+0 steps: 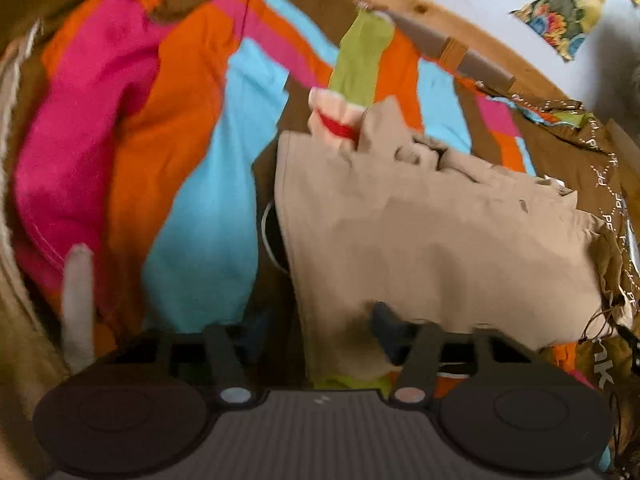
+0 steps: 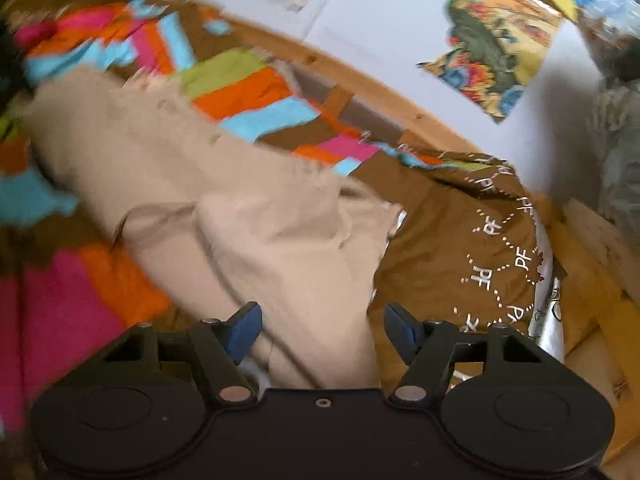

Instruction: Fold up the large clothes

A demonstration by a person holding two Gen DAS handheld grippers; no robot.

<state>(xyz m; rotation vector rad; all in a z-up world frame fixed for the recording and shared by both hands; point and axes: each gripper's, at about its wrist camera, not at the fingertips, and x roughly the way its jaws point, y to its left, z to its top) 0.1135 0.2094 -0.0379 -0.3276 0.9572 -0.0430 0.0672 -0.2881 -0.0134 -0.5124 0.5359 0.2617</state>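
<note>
Both grippers meet the beige cotton garment [image 2: 224, 208] — right gripper [image 2: 320, 326] spread wide, its edge between the fingers; left gripper [image 1: 320, 332] half buried, grip unclear.

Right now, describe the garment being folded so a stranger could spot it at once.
Start at the bed with the striped cover of pink, orange, blue and brown. On it lies the beige garment, crumpled, beside a brown pillow with white dotted lettering. It is the only plain, pale fabric there.
</note>
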